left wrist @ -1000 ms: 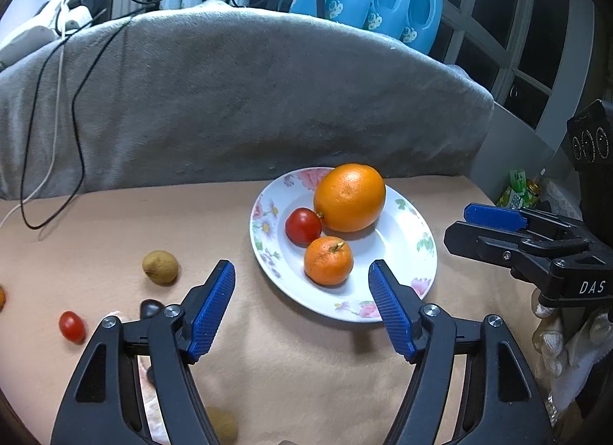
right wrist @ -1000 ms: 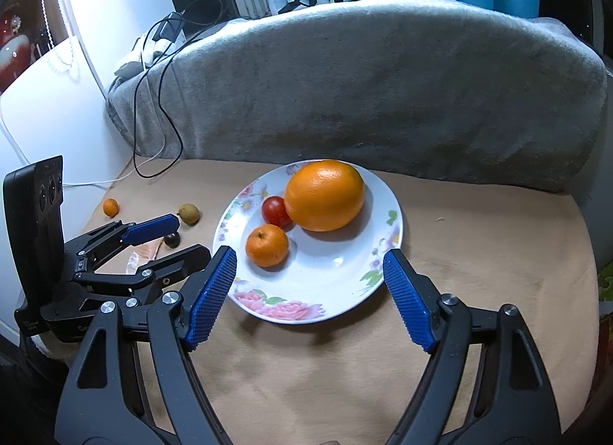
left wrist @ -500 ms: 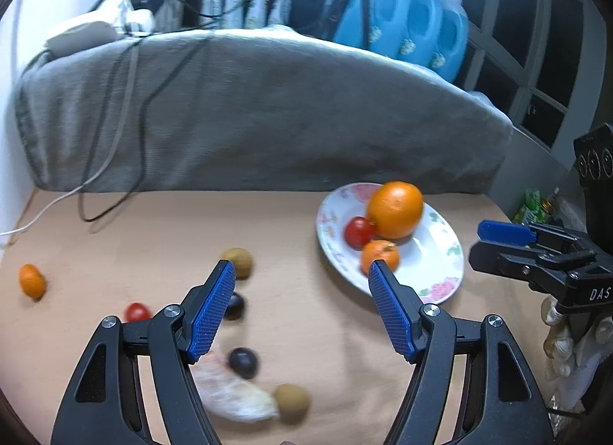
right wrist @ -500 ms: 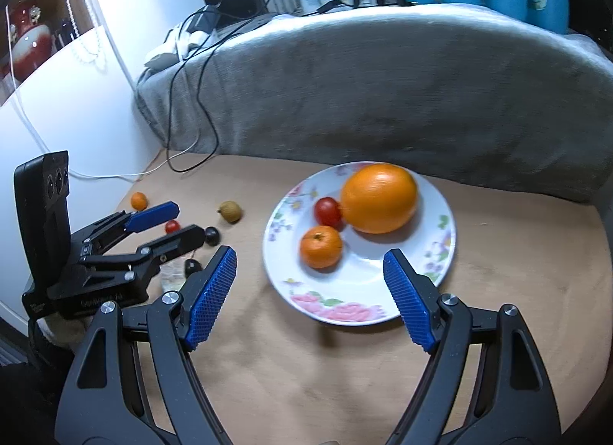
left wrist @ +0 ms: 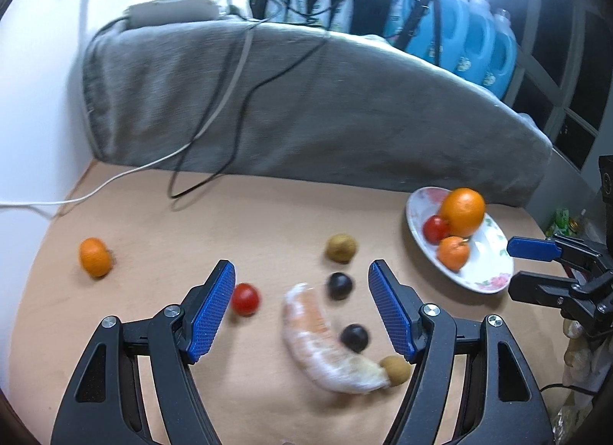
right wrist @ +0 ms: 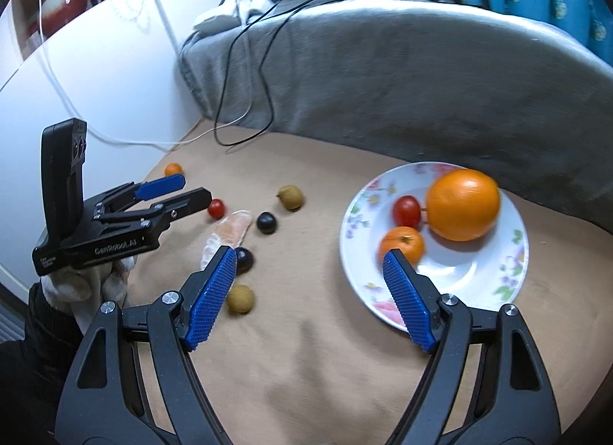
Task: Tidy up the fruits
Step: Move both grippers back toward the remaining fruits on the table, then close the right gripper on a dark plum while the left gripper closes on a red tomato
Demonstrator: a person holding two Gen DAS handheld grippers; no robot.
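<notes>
A floral plate (left wrist: 486, 276) (right wrist: 475, 284) holds a large orange (right wrist: 463, 210), a small tangerine (right wrist: 402, 246) and a red tomato (right wrist: 407, 210). Loose on the tan table lie a wrapped peeled fruit piece (left wrist: 322, 337) (right wrist: 230, 232), two dark plums (left wrist: 339, 285) (left wrist: 354, 337), two brown kiwis (left wrist: 341, 248) (left wrist: 394, 369), a red cherry tomato (left wrist: 245, 298) and a tangerine (left wrist: 95, 256). My left gripper (left wrist: 302, 307) is open, above the loose fruit. My right gripper (right wrist: 310, 293) is open, between the plate and the loose fruit.
A grey blanket (left wrist: 306, 108) with black and white cables (left wrist: 214, 115) covers the raised back behind the table. Blue detergent bottles (left wrist: 459, 39) stand behind it. A white wall (right wrist: 95, 100) borders the table's left side.
My left gripper has swung left from above the plate to above the loose fruit. My right gripper has drifted left too, so the plate now sits to its right.
</notes>
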